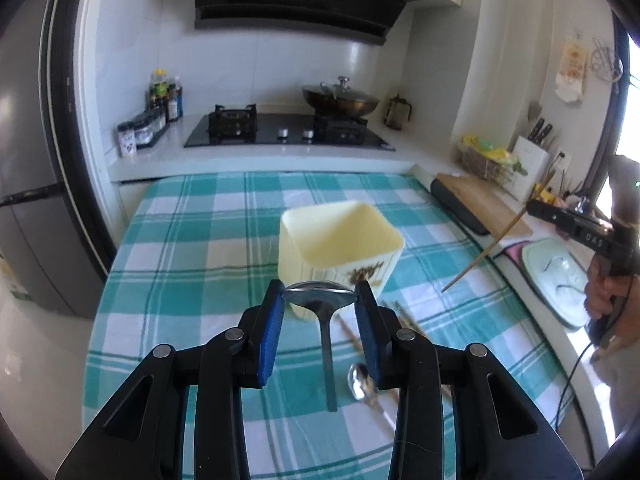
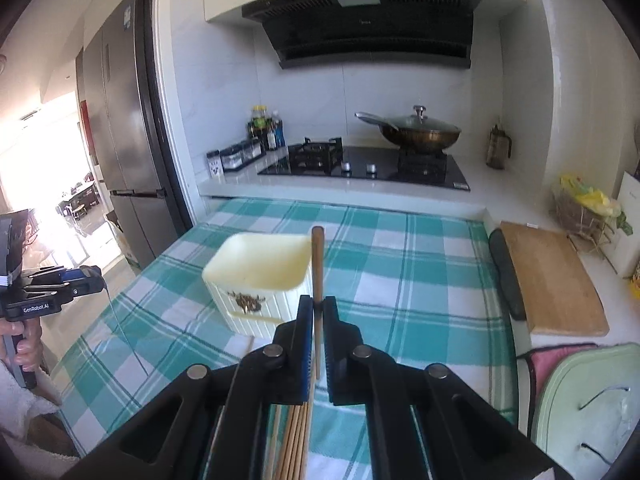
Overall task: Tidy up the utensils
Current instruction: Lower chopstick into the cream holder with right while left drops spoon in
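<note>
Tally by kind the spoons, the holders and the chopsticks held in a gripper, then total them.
Spoons: 2, a held spoon in the left gripper and a loose spoon on the cloth
Holders: 1, the cream holder
Held chopsticks: 1, the chopstick in the right gripper
Total: 4
The loose chopsticks overlap too much to count.

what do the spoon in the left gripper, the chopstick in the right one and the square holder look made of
Spoon: polished metal, likely stainless steel, with mirror-like glare. Chopstick: matte tan wood or bamboo, no shine. Holder: cream, probably plastic, smooth inside, ribbed walls, printed brown motif.
</note>
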`<action>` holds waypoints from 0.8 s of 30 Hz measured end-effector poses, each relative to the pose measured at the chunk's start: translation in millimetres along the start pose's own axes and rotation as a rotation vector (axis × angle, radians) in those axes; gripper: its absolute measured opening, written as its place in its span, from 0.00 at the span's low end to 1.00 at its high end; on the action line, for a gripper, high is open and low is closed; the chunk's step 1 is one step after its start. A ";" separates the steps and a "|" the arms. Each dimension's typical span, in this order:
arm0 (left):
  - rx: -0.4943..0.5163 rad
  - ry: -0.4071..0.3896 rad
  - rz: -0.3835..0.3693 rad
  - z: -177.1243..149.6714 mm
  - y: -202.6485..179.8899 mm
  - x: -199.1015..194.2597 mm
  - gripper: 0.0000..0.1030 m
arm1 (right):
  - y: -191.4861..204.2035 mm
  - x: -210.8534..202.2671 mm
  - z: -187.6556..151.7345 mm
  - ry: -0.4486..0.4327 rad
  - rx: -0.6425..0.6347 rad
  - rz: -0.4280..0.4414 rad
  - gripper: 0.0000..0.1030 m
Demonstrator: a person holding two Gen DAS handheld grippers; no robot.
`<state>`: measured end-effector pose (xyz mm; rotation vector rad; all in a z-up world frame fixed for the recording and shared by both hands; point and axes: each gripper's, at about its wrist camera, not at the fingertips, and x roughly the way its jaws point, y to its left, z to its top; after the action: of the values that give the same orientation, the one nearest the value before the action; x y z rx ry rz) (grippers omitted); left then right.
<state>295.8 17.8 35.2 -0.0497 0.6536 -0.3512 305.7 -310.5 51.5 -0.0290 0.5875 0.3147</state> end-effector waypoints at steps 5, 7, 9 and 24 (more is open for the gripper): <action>-0.027 -0.144 0.001 72.7 -4.0 -7.3 0.35 | 20.6 7.0 63.9 -0.105 -0.015 0.034 0.05; -0.059 -0.193 0.005 94.1 -4.5 1.6 0.35 | 29.7 15.7 85.2 -0.130 -0.022 0.052 0.05; -0.074 -0.217 0.032 107.4 -4.8 17.2 0.35 | 39.4 28.6 100.8 -0.147 -0.039 0.061 0.05; -0.103 0.183 0.078 62.1 6.6 193.0 0.35 | 38.9 197.9 52.0 0.300 0.025 0.053 0.05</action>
<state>477.6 -44.6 -29.7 -0.0908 0.8527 -0.2477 477.6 -211.3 -11.5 -0.0371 0.8911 0.3570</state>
